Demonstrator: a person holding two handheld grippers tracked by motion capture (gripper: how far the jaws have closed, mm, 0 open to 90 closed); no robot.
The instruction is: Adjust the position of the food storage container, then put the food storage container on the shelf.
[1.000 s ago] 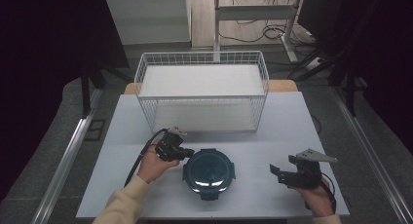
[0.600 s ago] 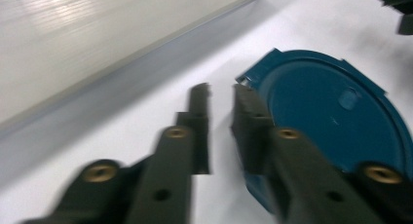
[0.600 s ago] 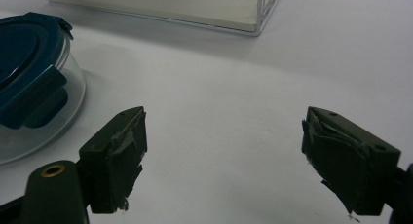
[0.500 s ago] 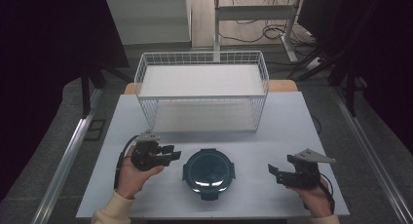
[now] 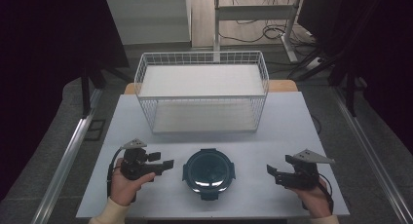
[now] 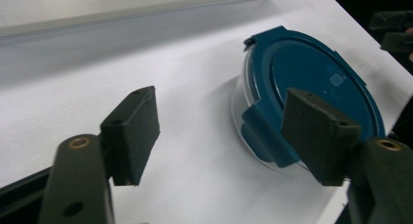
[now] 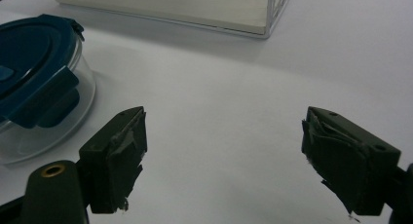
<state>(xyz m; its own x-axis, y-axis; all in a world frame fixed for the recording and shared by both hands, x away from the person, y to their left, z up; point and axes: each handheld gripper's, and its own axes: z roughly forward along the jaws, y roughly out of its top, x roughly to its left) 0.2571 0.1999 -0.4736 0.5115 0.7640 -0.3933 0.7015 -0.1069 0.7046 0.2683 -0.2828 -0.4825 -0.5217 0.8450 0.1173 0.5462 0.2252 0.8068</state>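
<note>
left gripper (image 6: 221,136): jaws wide, empty | right gripper (image 7: 224,160): same | container (image 6: 311,87) (near edge hidden by jaw)

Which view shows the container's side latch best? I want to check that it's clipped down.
The left gripper view: the latch faces it close up, folded down. The right gripper view shows another latch at its edge; the high view shows tiny tabs.

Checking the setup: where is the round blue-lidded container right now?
In the high view the container sits near the table's front edge, centred between the left tongs and right tongs, in front of the wire basket.
</note>
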